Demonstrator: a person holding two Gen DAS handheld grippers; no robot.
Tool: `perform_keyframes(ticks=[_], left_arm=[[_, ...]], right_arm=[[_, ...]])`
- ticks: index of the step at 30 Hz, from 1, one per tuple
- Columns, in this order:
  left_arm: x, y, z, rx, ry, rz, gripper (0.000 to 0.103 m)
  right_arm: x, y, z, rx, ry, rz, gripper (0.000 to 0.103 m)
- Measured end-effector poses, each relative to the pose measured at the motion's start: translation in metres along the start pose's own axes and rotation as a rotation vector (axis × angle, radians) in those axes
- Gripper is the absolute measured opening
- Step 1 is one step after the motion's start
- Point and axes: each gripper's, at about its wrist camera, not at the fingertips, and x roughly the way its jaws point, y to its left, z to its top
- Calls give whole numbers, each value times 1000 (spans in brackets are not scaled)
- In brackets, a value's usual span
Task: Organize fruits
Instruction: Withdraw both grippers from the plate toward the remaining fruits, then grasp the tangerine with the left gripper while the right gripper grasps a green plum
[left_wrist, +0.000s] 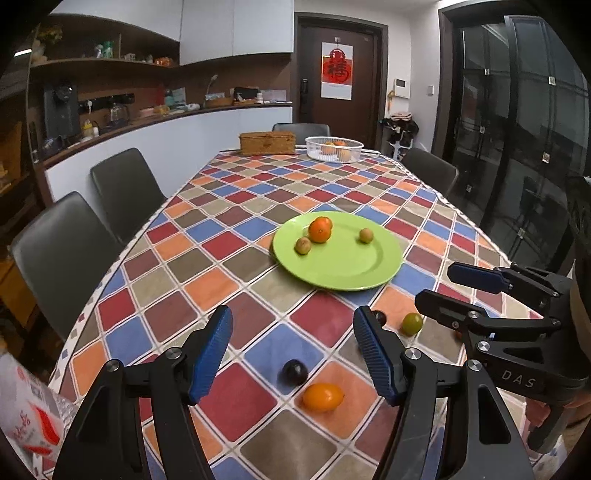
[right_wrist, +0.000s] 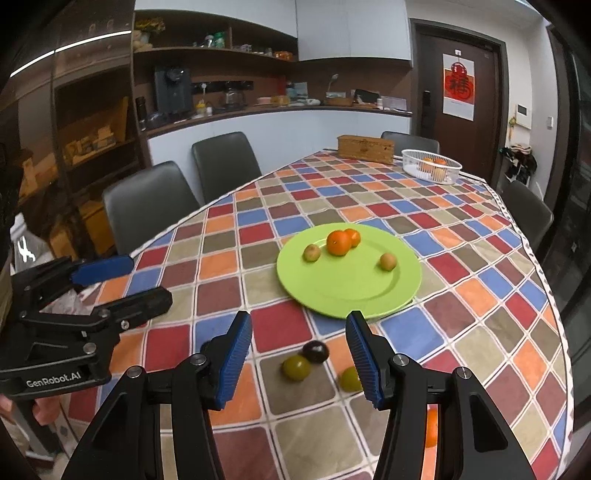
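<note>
- The left gripper (left_wrist: 291, 349) hovers over the near end of the desk (left_wrist: 258, 206), jaws spread wide with nothing between them; the right gripper (right_wrist: 299, 354) hangs beside it, jaws likewise spread and empty.
- Nearest in the left view, an oval orange fruit (left_wrist: 323, 397) lies on the checked cloth with its long axis running left to right, its pointed tip toward the right.
- Just beyond it, close but apart, sits a round dark plum (left_wrist: 295, 373).
- In the right view a green fruit (right_wrist: 296, 367) touches a second dark plum (right_wrist: 316, 351); another green fruit (right_wrist: 349, 379) is partly hidden behind the right finger.
- An orange piece (right_wrist: 430, 426) shows at the right gripper's frame, mostly hidden.
- Mid-desk stands the green plate (left_wrist: 354, 273), holding two oranges (right_wrist: 339, 242) touching each other, one small tan fruit (right_wrist: 312, 253) beside them and another tan fruit (right_wrist: 388, 261) well apart.
- At the far end, a white basket (left_wrist: 334, 148) holds fruit, next to a woven box (left_wrist: 266, 143).
</note>
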Motion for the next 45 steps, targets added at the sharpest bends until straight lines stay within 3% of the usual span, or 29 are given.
perform_keyframes(ticks=[7,24,31,45], left_arm=[[4,1,-25,19,10,18,67],[47,-8,-64,28,161,-37,66],[62,-17,-70,38,204,-78,52],[74,-18,-72,26,237,-114,40]], right_arm=[[9,10,-20,-34,31,3,54],[58,7,-51,-29,179,58,54],[71,3,-52,-11,202,69,53],[93,-1,-49,2,225,71,44]])
